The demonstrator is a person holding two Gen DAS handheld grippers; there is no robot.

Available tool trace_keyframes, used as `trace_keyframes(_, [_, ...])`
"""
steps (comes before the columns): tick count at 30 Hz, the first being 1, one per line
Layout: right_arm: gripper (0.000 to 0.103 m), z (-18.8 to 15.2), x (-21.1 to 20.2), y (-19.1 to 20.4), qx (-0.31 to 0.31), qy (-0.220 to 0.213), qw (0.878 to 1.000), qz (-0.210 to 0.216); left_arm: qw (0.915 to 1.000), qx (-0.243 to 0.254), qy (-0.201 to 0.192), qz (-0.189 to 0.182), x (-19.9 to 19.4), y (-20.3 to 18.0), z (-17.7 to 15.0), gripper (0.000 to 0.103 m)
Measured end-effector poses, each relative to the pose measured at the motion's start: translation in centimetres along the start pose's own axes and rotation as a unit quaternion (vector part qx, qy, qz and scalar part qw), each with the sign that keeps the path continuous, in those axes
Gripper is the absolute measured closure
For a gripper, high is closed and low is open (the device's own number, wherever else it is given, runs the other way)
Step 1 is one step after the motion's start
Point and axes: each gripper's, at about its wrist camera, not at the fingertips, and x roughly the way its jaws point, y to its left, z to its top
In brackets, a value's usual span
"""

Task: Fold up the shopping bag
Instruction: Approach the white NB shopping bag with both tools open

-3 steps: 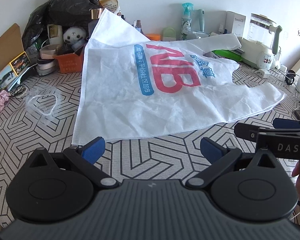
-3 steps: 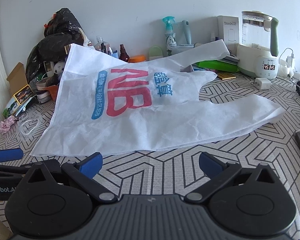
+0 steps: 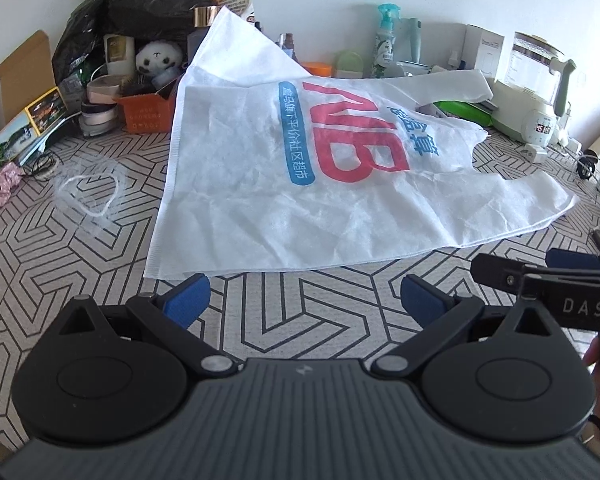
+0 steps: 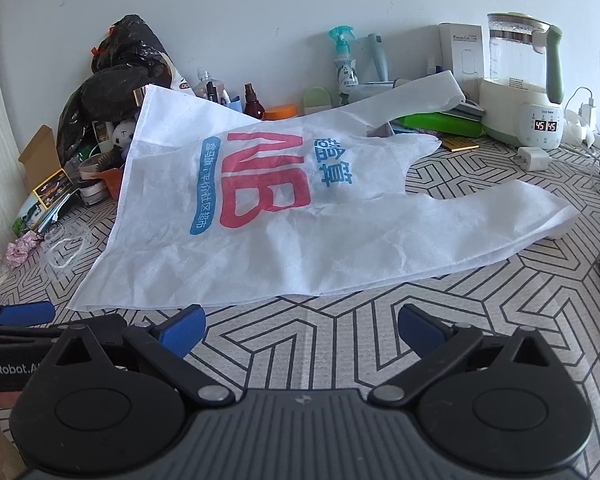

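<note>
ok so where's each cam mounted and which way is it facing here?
Left wrist: on the left hand-held gripper, looking forward over its open blue pads at the white shopping bag on the patterned table; the right hand-held gripper shows at the right edge.
Right wrist: on the right hand-held gripper, facing the same bag, kettle behind; the left hand-held gripper's finger shows at the left edge.
Shared: bag, table, back-wall clutter.

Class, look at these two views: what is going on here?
A person holds a gripper in each hand over a patterned table. A white shopping bag lies spread out, not yet folded. The left gripper and right gripper are both open, just short of the bag's near edge, holding nothing.
</note>
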Motion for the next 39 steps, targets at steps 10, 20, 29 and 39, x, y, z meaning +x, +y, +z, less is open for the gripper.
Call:
trace_keyframes(10, [0.000,0.0,-0.2,0.2,0.028,-0.014,0.999,-0.010,0.9996,-0.024,0.015,-0.008,0.2,0.0,0.8,0.000])
trace_keyframes(20, [0.000,0.7,-0.2,-0.3,0.027,-0.006,1.000,-0.004,0.9997,-0.016,0.001,-0.017,-0.1,0.4,1.1,0.000])
trace_keyframes(29, [0.000,0.3,0.0,-0.2,0.024,-0.007,1.000,-0.012,0.9998,-0.012,0.014,-0.010,0.6,-0.2,0.7,0.000])
trace_keyframes(39, [0.000,0.4,0.0,0.2,0.019,-0.012,1.000,-0.019,0.9997,-0.013,0.017,-0.011,0.6,-0.5,0.6,0.000])
